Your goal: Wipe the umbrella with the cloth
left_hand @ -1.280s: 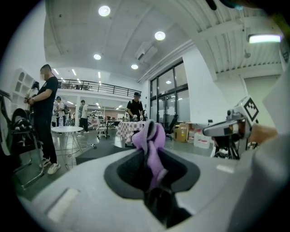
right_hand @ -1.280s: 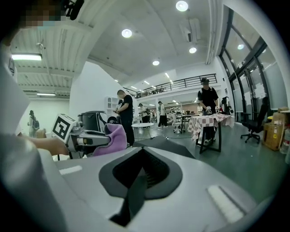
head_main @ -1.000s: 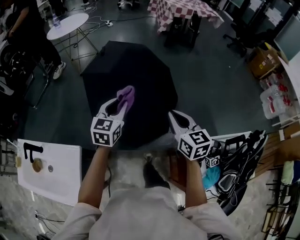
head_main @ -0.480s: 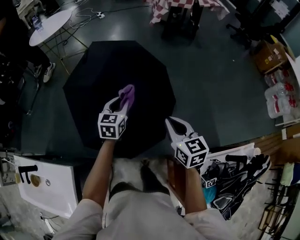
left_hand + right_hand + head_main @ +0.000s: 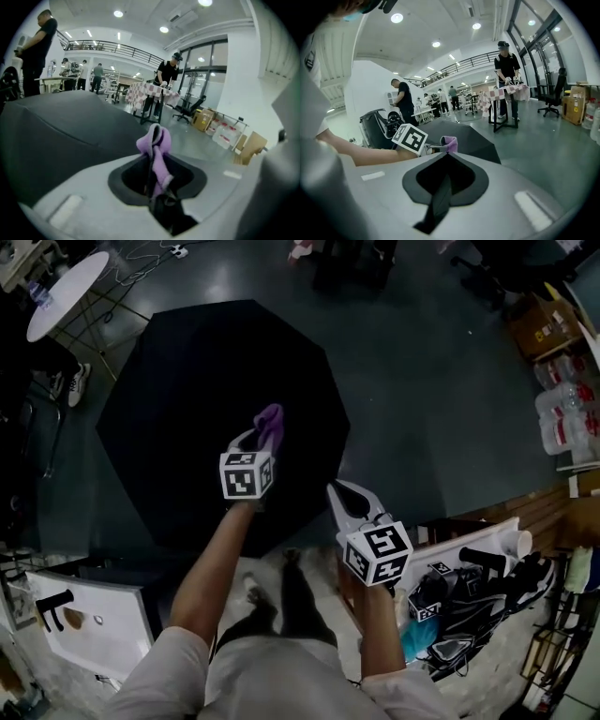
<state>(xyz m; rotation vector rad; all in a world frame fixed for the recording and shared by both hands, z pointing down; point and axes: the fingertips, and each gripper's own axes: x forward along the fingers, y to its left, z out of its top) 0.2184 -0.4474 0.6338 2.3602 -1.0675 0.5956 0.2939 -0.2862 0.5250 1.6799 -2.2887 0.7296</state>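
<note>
Above a dark floor (image 5: 422, 381), clamping the purple cloth (image 5: 270, 420) in the left gripper (image 5: 255, 439) over the open umbrella (image 5: 169, 409). Holding the right gripper (image 5: 337, 491) closed, empty, beside its edge.

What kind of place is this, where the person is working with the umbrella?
Probably a large indoor lab or workshop hall: a railed mezzanine runs above, tall glass walls line one side, and a person works at a checked-cloth table.

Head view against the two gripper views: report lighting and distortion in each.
Head view: dim and underexposed, the umbrella a near featureless black, the purple cloth the only colour on it. Left gripper view: bright ceiling lamps, strong fisheye bending, dark corners. Right gripper view: the same fisheye, bright windows at right.
</note>
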